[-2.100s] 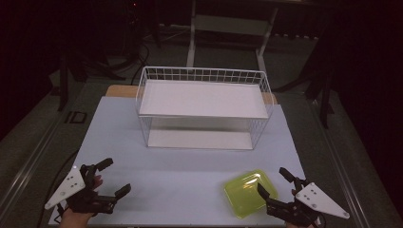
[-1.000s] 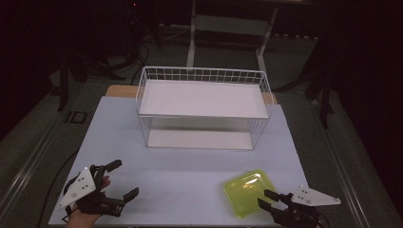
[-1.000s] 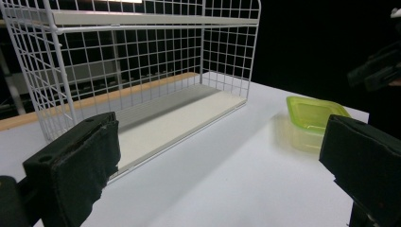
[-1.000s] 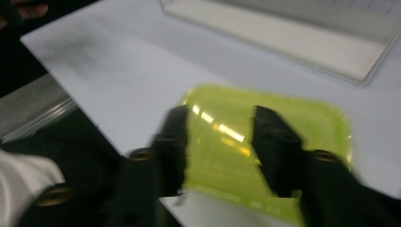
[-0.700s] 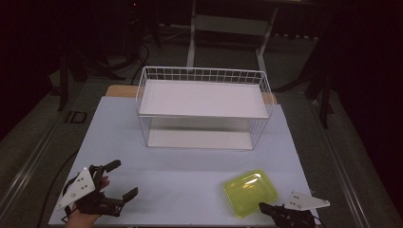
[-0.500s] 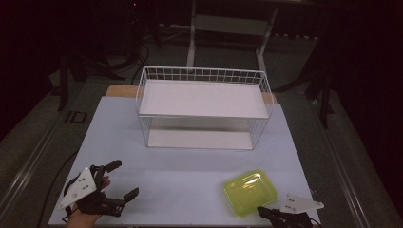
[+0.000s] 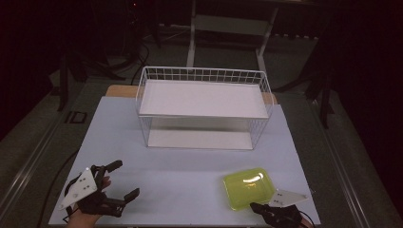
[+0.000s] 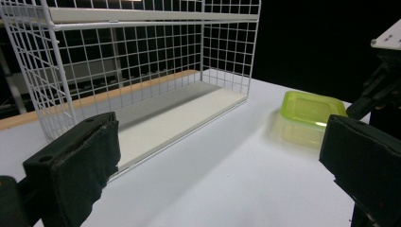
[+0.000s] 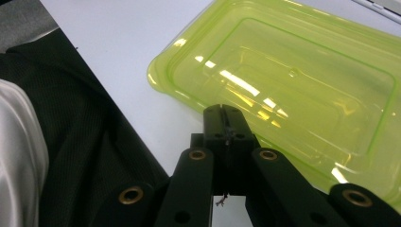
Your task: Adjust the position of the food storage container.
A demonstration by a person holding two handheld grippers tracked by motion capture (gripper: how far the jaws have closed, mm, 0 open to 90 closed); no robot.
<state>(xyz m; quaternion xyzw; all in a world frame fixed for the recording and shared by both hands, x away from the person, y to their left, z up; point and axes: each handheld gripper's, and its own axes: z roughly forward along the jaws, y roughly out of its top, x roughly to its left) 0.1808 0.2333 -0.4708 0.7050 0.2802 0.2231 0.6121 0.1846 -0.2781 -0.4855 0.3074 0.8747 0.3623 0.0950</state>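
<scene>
No writing was legible anywhere; the right gripper (image 9: 225,110), lower than a second before, had just closed its jaws, pressed together empty at the near rim of the yellow-green tray (image 7: 248,187) on the table's (image 7: 190,175) near right; the left gripper (image 7: 114,183) gaped empty; a white wire rack (image 7: 204,111) stood behind.

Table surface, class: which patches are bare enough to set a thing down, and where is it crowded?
Free: the wide strip of white table between the wire rack and the near edge, bordered by the left hand-held gripper and the green tray. The rack's two shelves are also bare. Crowded: the near right corner, with tray and right hand-held gripper.
</scene>
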